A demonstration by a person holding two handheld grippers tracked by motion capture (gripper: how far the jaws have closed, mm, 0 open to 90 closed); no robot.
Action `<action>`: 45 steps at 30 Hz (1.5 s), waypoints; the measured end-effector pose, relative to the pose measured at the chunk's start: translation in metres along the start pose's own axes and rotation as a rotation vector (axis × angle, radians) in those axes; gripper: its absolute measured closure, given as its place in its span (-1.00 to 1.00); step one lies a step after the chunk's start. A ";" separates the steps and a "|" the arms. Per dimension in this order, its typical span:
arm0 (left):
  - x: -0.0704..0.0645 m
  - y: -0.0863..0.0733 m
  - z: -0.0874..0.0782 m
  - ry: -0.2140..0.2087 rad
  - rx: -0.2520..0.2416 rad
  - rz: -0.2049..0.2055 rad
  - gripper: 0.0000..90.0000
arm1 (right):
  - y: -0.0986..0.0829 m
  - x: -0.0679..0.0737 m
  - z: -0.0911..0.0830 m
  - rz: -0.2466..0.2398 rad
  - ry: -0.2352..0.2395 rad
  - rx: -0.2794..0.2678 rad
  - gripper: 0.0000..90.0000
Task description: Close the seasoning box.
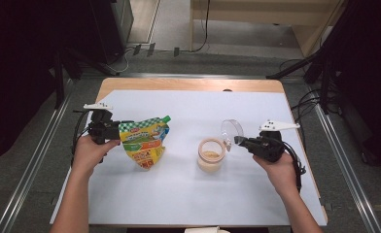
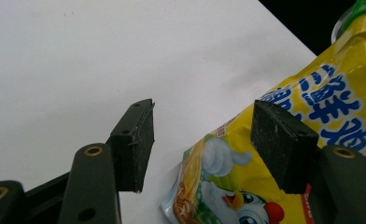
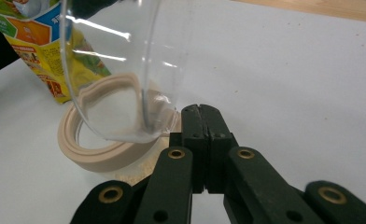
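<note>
pouch (image 2: 284,154): cut off by right and bottom edges in left gripper view, print too blurred to read | clear lid (image 3: 120,70): top cut off in right gripper view | jar (image 1: 211,154): contents too small to identify in high view

This looks like a lab or recording room rather than a home. A light wooden table (image 1: 188,84) covered with a plain white paper sheet (image 1: 198,194) stands on grey carpet floor (image 1: 28,165), flanked by long metal floor rails (image 1: 33,160) on both sides. Black stand legs (image 1: 295,68) and loose black cables (image 1: 307,104) crowd the floor behind it — rig gear, not furniture — beside a pale wooden bench frame (image 1: 256,19).
</note>
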State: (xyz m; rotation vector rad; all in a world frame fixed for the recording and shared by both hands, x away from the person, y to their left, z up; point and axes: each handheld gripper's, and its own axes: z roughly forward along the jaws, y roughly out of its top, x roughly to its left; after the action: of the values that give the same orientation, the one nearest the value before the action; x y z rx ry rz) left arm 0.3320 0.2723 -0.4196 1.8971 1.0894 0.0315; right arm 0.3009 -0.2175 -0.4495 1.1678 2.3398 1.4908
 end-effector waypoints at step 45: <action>0.001 -0.002 0.004 0.042 0.032 0.026 -0.12 | -0.001 0.001 -0.010 -0.034 -0.022 -0.046 0.08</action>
State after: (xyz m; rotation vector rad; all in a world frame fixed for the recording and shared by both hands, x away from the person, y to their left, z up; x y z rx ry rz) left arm 0.3326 0.2707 -0.4235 1.9469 1.0998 0.0696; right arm 0.2945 -0.2243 -0.4447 1.1220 2.2875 1.5044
